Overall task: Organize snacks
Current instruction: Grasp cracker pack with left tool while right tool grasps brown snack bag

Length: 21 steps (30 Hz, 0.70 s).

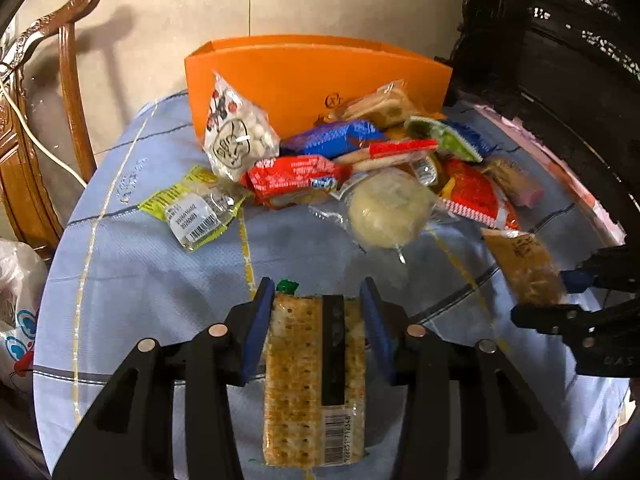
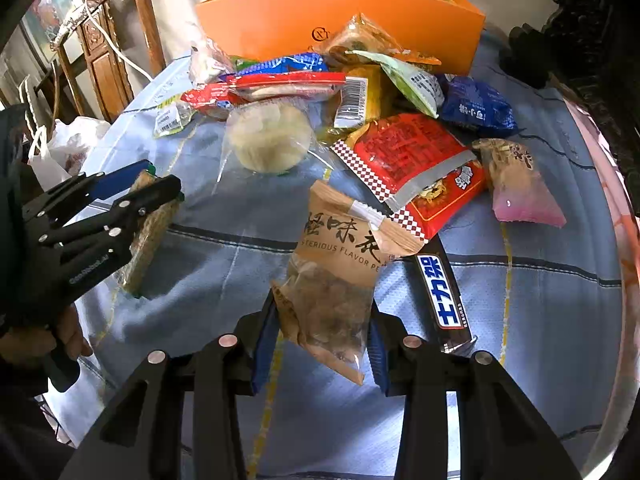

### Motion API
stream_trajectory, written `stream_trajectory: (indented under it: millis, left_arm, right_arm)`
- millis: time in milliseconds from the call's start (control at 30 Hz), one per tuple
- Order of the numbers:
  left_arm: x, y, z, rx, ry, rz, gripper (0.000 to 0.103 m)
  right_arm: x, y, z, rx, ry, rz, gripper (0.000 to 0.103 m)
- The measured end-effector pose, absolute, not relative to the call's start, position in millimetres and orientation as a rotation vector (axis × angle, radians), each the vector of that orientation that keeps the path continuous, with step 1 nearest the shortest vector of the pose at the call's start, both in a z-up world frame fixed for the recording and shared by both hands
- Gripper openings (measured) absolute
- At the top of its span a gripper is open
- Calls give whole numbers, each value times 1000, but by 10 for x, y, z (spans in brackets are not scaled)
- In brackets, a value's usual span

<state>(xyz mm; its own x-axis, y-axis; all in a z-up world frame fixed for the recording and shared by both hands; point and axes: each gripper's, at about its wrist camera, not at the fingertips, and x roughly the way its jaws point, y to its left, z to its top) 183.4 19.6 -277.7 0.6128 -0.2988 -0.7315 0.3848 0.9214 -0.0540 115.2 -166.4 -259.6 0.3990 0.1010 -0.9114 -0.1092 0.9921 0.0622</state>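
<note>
My left gripper (image 1: 318, 300) is shut on a clear-wrapped cracker pack (image 1: 314, 376), held over the blue tablecloth; it also shows in the right wrist view (image 2: 150, 232). My right gripper (image 2: 322, 314) is shut on a brown peanut packet (image 2: 336, 272), which also shows in the left wrist view (image 1: 524, 268). A pile of snacks lies ahead: a round pale pastry (image 1: 386, 210), a red packet (image 2: 416, 168), a blue packet (image 2: 476, 108), and a bag of white candies (image 1: 236, 136). An open orange box (image 1: 320, 76) stands behind the pile.
A dark candy bar (image 2: 444, 296) lies right of the peanut packet. A pink-ended packet (image 2: 520, 188) lies at the right. A wooden chair (image 1: 60, 80) stands left of the table, dark carved furniture (image 1: 560, 80) to the right. A white plastic bag (image 1: 16, 300) sits at the left edge.
</note>
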Motion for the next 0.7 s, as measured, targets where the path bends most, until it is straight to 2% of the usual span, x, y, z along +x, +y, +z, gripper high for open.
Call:
stream_trajectory:
  millis: [367, 533, 600, 633, 700]
  left_arm:
    - [1720, 370, -2332, 42, 736, -397, 42]
    - [1744, 352, -2443, 91, 759, -359, 44]
    - [1858, 301, -2672, 137, 830, -301, 62]
    - [1914, 301, -2774, 139, 861, -263, 76]
    - [1977, 316, -2910, 114, 899, -219, 80]
  right_arm:
    - [1089, -1770, -2349, 18, 1095, 131, 39]
    - [1080, -1800, -2366, 25, 1103, 121, 39]
    - [1066, -1814, -2402, 34, 1119, 122, 39]
    - [1071, -1789, -2420, 34, 1121, 123, 40]
    - [1061, -1743, -2431, 24, 1124, 130, 40]
